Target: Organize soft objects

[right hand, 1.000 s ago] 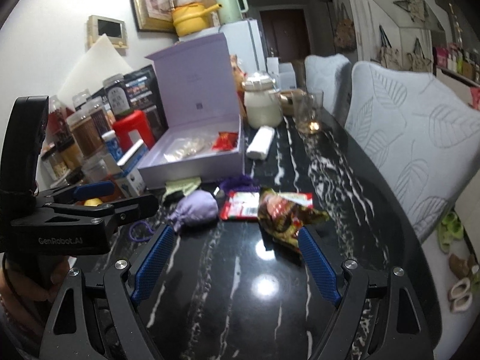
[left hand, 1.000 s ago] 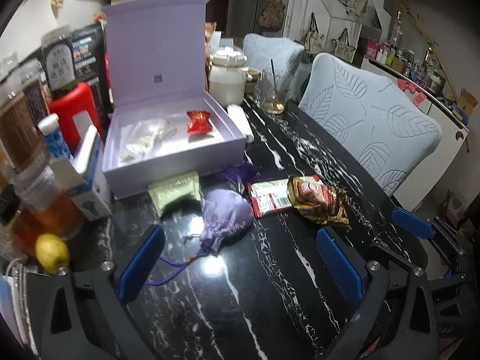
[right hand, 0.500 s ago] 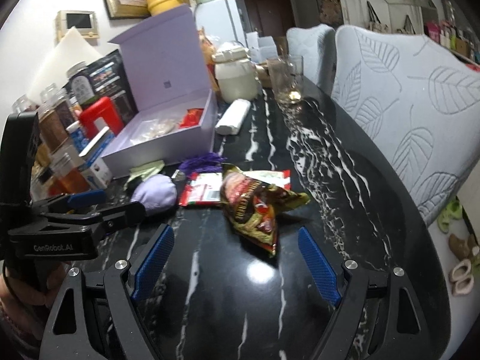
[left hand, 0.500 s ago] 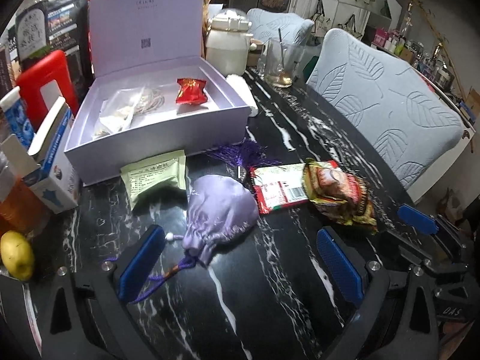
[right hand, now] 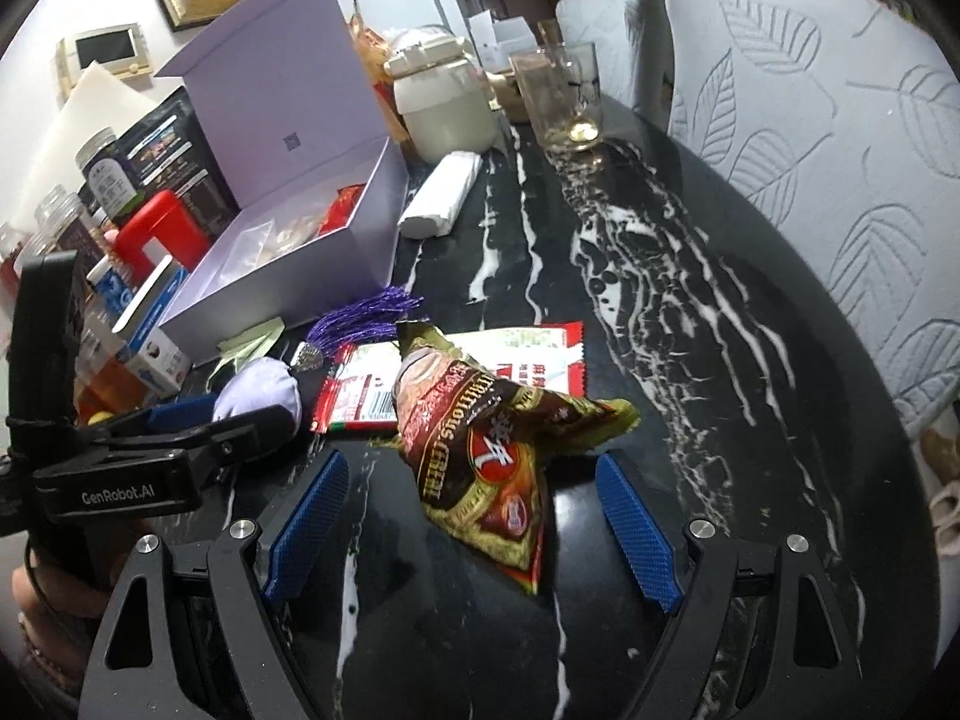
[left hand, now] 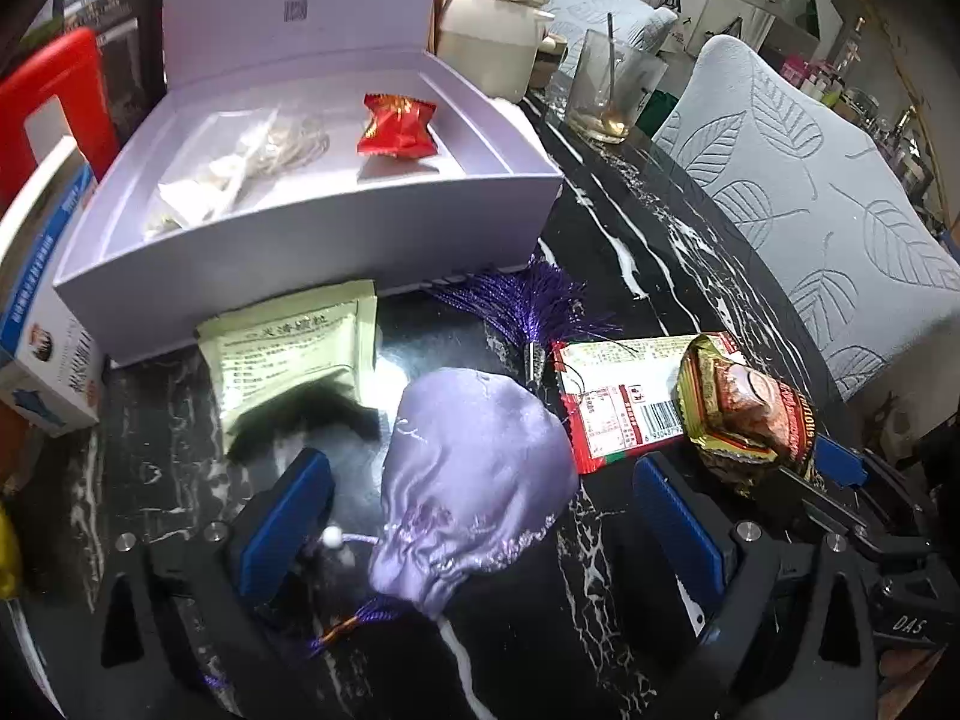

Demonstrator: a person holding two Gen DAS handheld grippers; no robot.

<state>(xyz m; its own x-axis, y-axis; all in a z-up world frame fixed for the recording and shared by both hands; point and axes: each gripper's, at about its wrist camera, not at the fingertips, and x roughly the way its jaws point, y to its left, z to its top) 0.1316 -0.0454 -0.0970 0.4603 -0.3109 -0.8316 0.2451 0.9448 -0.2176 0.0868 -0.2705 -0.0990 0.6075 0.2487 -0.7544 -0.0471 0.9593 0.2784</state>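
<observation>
A lilac satin drawstring pouch (left hand: 474, 480) lies on the black marble table (left hand: 630, 276), between the wide-apart fingers of my left gripper (left hand: 480, 519), which is open and not pressing it. A brown and gold snack packet (right hand: 486, 450) lies between the fingers of my right gripper (right hand: 474, 519), also open. Beside it rest a red and white sachet (left hand: 618, 396), a purple tassel (left hand: 528, 303) and a pale green sachet (left hand: 294, 348). The open lilac box (left hand: 312, 240) holds a red candy (left hand: 396, 123) and clear bags (left hand: 252, 162).
Jars, a red container (right hand: 153, 228) and a blue and white carton (left hand: 42, 312) crowd the left side. A white jar (right hand: 444, 102), a glass (right hand: 564, 96) and a rolled white cloth (right hand: 441, 195) stand behind. Leaf-patterned chair backs (right hand: 828, 138) line the right edge.
Both grippers came down and forward over the table. The pouch now lies between the left fingers and the snack packet between the right fingers. Neither gripper's opening changed.
</observation>
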